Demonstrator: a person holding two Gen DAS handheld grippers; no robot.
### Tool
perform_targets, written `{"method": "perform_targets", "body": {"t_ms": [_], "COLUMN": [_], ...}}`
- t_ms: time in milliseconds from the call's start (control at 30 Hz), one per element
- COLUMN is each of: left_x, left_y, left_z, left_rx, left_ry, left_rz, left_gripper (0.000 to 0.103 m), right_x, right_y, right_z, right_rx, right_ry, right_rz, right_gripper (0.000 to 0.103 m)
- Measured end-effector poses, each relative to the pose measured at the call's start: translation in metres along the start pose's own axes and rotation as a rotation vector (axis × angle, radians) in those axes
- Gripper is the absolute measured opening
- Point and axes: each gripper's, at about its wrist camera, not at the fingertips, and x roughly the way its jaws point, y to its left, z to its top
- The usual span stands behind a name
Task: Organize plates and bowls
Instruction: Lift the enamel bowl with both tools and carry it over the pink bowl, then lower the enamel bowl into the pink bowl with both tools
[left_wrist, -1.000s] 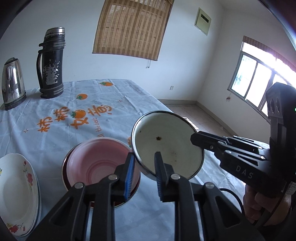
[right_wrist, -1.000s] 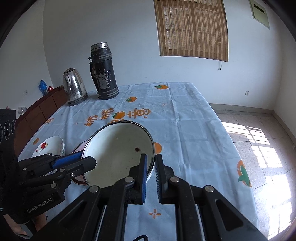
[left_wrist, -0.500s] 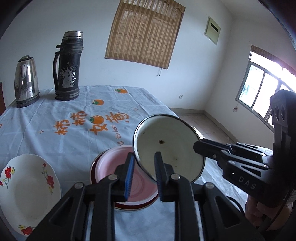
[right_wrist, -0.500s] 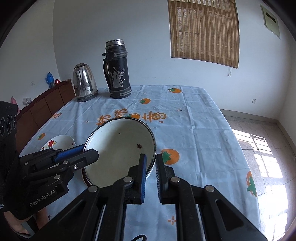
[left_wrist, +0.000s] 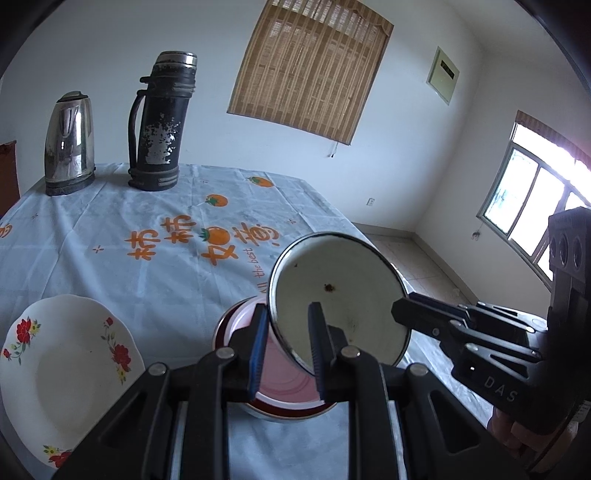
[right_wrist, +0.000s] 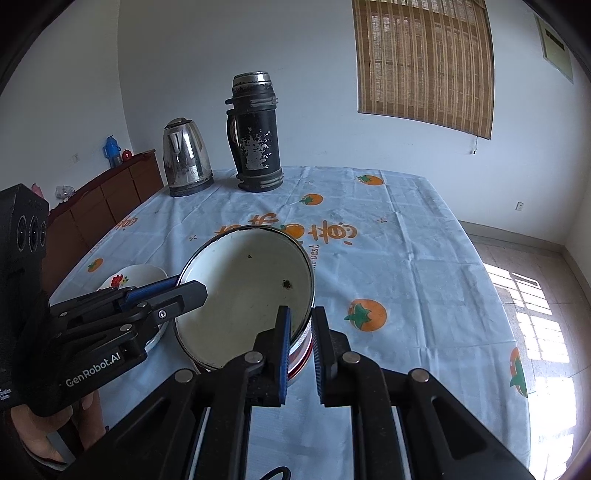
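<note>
In the left wrist view, our left gripper (left_wrist: 286, 347) pinches the near-left rim of the white enamel bowl (left_wrist: 338, 302), which hangs tilted just above the pink bowl (left_wrist: 284, 387) near the table's (left_wrist: 110, 236) front edge, a flowered plate (left_wrist: 62, 362) lying further left. In the right wrist view, our right gripper (right_wrist: 300, 350) clamps the same bowl's (right_wrist: 243, 295) opposite rim, so both hands are equally near, and we judge that the bowl must go straight down to nest.

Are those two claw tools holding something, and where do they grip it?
Yes: both hold one white enamel bowl by its rim, the left gripper on one side and the right gripper on the opposite side.
</note>
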Motion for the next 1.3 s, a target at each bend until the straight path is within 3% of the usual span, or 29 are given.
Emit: {"method": "perform_targets", "body": {"t_ms": [467, 1000, 1300], "left_x": [0.007, 0.023, 0.028], "left_y": [0.016, 0.018, 0.024], "left_z": [-0.001, -0.006, -0.008], "left_rx": [-0.033, -0.016, -0.056], "left_ry": [0.026, 0.090, 0.131], "left_rz": [0.039, 0.063, 0.022], "left_gripper": [0.019, 0.019, 0.019], "right_x": [0.021, 0.042, 0.043], "right_y": [0.010, 0.008, 0.009], "right_z": [-0.003, -0.013, -0.011], "right_rx": [0.008, 0.013, -0.001], "right_ry": [0.056, 0.120, 0.138], "right_rz": [0.037, 0.020, 0.009], "right_gripper": [0.013, 0.013, 0.014]}}
